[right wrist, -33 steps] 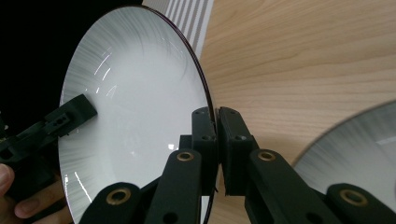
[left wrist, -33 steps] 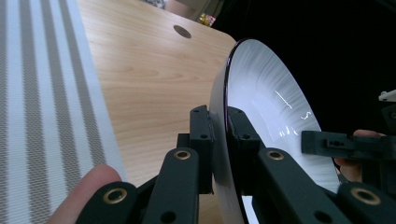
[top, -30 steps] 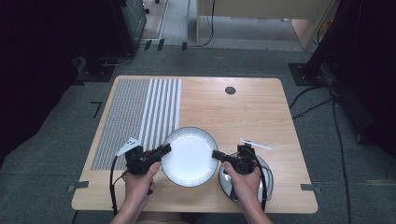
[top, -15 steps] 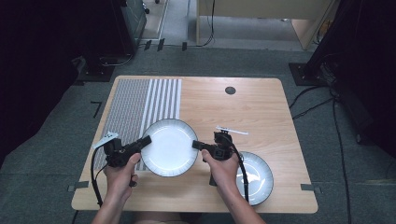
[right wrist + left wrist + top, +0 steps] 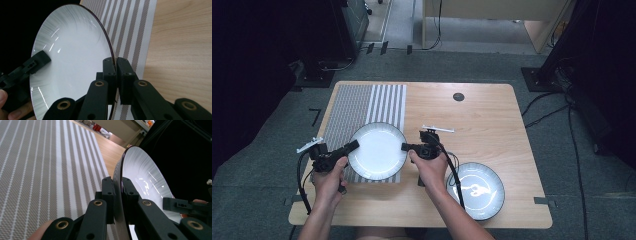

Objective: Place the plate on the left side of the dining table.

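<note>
A white plate (image 5: 377, 151) with a dark rim is held level over the striped placemat (image 5: 363, 107), between both grippers. My left gripper (image 5: 353, 145) is shut on the plate's left rim (image 5: 117, 185). On the right rim (image 5: 111, 53), my right gripper (image 5: 406, 147) is shut as well. In the left gripper view the left gripper (image 5: 118, 192) pinches the rim edge-on, and the other gripper's jaw shows at the far side. The right gripper (image 5: 116, 72) clamps the thin rim, with the placemat (image 5: 132, 27) behind it.
A second plate (image 5: 475, 190) with a glossy dark-rimmed face sits on the wooden table (image 5: 482, 120) at the front right. A round dark cable hole (image 5: 458, 97) lies near the back edge. Cables and dark furniture surround the table on the carpet.
Both grippers have carried the white plate leftward and away from the person, off the second plate and over the striped placemat. The second plate stays in place.
</note>
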Tool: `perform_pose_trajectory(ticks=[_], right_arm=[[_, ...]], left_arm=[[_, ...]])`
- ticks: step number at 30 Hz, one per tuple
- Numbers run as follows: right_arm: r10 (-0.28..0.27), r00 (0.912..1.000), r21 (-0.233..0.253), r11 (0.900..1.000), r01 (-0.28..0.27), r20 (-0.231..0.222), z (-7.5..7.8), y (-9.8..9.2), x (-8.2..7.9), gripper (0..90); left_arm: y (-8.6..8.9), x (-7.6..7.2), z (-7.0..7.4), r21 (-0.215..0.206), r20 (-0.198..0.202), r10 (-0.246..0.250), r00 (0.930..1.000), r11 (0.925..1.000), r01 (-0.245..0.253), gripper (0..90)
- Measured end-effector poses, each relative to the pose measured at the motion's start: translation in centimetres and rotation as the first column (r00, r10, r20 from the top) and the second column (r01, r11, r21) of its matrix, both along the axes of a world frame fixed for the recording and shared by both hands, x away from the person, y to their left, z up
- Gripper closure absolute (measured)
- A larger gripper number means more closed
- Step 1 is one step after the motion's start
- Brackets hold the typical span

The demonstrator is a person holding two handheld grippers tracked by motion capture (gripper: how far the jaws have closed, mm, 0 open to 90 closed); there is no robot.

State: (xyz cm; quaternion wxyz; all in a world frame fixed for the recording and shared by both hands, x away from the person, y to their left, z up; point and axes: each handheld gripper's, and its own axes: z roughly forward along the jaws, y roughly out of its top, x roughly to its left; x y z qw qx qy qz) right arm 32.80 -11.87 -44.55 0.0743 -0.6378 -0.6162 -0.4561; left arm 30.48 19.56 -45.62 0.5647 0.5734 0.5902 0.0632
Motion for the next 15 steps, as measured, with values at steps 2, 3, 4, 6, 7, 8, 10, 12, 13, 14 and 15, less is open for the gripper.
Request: perform_pose_trajectory(ticks=[2, 3, 4, 6, 7, 8, 10, 12, 13, 14, 15], right_arm=[[0.003, 1.0000, 0.002, 1.000, -0.003, -0.004, -0.2, 0.4, 0.6, 86.7], [0.003, 1.0000, 0.004, 1.000, -0.003, -0.003, -0.2, 0.6, 0.9, 86.6], [0.002, 1.0000, 0.004, 1.000, -0.002, -0.003, -0.2, 0.8, 1.2, 86.7], [0.005, 1.0000, 0.000, 1.000, -0.005, -0.004, -0.2, 1.2, 1.8, 86.7], [0.006, 1.0000, -0.003, 1.000, -0.006, -0.003, -0.2, 1.5, 2.1, 86.7], [0.005, 1.0000, -0.007, 1.000, -0.005, -0.005, -0.3, 1.7, 2.4, 86.7], [0.009, 0.9999, -0.012, 1.000, -0.009, -0.006, -0.4, 2.1, 3.0, 86.6], [0.015, 0.9998, -0.013, 1.000, -0.016, -0.009, -0.5, 2.5, 3.5, 86.6], [0.016, 0.9998, -0.017, 1.000, -0.016, -0.013, -0.5, 2.8, 3.8, 86.6], [0.018, 0.9997, -0.017, 1.000, -0.018, -0.016, -0.5, 3.0, 4.0, 86.6], [0.020, 0.9997, -0.019, 1.000, -0.020, -0.014, -0.6, 3.2, 4.3, 86.6]], left_arm=[[0.4, 0.5, -0.1, 0.001, -0.003, 0.008, 1.0000, 1.0000, -0.008, 83.9], [0.5, 0.7, -0.1, -0.002, -0.002, 0.015, 0.9999, 0.9999, -0.015, 84.0], [0.7, 1.0, -0.1, 0.001, -0.003, 0.016, 0.9999, 0.9999, -0.016, 84.0], [1.1, 1.4, -0.3, -0.008, -0.007, 0.024, 0.9997, 0.9997, -0.024, 83.9], [1.3, 1.7, -0.4, -0.011, -0.010, 0.029, 0.9995, 0.9995, -0.029, 83.9], [1.4, 1.8, -0.5, -0.003, -0.011, 0.029, 0.9995, 0.9996, -0.029, 83.8], [1.8, 2.2, -0.6, -0.001, -0.009, 0.037, 0.9993, 0.9993, -0.037, 83.9], [2.2, 2.6, -0.8, -0.001, -0.014, 0.039, 0.9991, 0.9992, -0.039, 83.8], [2.4, 2.8, -0.9, 0.000, -0.017, 0.041, 0.9990, 0.9992, -0.041, 83.7], [2.6, 3.0, -0.9, -0.001, -0.017, 0.044, 0.9989, 0.9990, -0.044, 83.7], [2.8, 3.2, -1.0, -0.001, -0.022, 0.044, 0.9988, 0.9990, -0.044, 83.6]])
